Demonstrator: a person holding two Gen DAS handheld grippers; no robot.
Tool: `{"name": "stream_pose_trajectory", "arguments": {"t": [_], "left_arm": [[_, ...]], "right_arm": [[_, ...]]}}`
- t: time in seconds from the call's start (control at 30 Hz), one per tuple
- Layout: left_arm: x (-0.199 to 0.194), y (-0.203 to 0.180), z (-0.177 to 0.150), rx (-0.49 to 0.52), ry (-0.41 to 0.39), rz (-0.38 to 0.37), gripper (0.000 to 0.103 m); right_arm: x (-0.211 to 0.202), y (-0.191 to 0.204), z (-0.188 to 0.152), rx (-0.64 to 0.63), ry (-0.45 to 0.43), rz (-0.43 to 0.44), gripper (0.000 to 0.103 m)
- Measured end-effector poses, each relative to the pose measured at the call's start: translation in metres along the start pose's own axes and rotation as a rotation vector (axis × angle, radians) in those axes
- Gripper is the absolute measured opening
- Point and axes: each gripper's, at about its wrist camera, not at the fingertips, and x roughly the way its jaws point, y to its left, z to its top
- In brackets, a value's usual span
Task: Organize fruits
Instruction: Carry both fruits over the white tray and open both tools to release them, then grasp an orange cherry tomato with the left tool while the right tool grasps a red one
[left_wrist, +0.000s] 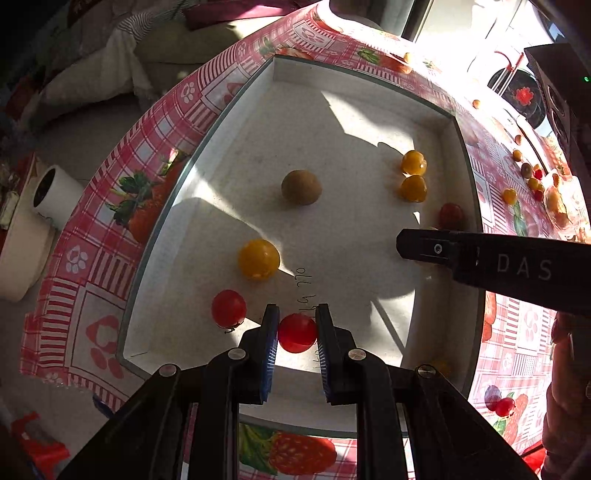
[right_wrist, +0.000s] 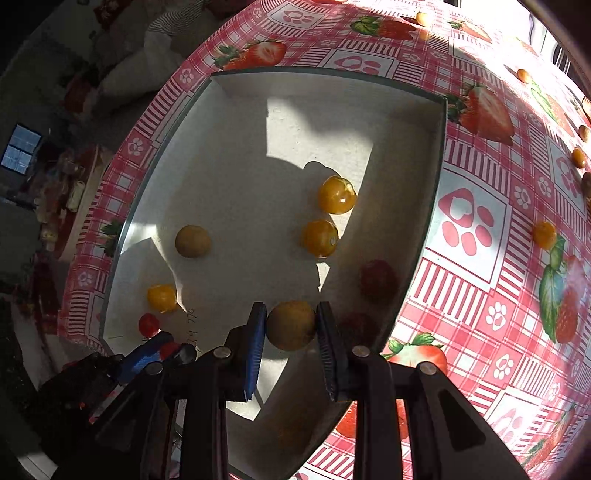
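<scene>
The left gripper (left_wrist: 297, 332) is clamped on a small round red cherry tomato (left_wrist: 297, 333), which sits between the two blue ribbed pads (left_wrist: 270, 339) and touches both. The gripper points steeply down over the near part of a shallow white rectangular tray (left_wrist: 369, 110) with low walls. The tray rests on a table covered by a pink-and-red checked oilcloth printed with strawberries and paw marks (left_wrist: 166, 122).

The right gripper (right_wrist: 291, 325) is clamped on a dull yellow-brown round fruit (right_wrist: 291, 325), held between its own blue pads (right_wrist: 255, 350), over the near right part of the same tray.

Loose on the tray floor lie:
- a second red cherry tomato (left_wrist: 229, 308), just beside the left gripper's left finger;
- a glossy yellow cherry tomato (left_wrist: 258, 259), near it, farther in;
- a matt olive-brown round fruit (left_wrist: 301, 187), near the middle of the tray;
- two orange-yellow cherry tomatoes (left_wrist: 413, 177), touching each other, toward the right wall;
- a dark red cherry tomato (left_wrist: 451, 216) against the right wall, in shadow.

More small fruits (left_wrist: 528, 177) lie scattered on the oilcloth beyond the tray's right wall, well apart from both grippers.
</scene>
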Motion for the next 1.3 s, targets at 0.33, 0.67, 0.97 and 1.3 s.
{"name": "stream_pose_trajectory", "arguments": {"t": [0.33, 0.67, 0.97, 1.3], "left_arm": [[0.003, -0.008, 0.000, 0.050, -0.010, 0.029, 0.022], [-0.009, -0.007, 0.000, 0.093, -0.075, 0.059, 0.072], [-0.019, -0.019, 0.008, 0.150, -0.071, 0.049, 0.072], [-0.029, -0.056, 0.014, 0.257, -0.074, -0.003, 0.072]], "right_arm": [[0.004, 0.008, 0.003, -0.020, -0.014, -0.027, 0.031], [-0.028, -0.004, 0.000, 0.039, -0.094, 0.073, 0.062], [-0.082, -0.051, -0.024, 0.170, -0.180, 0.037, 0.067], [-0.103, -0.111, -0.087, 0.317, -0.156, -0.086, 0.067]]}}
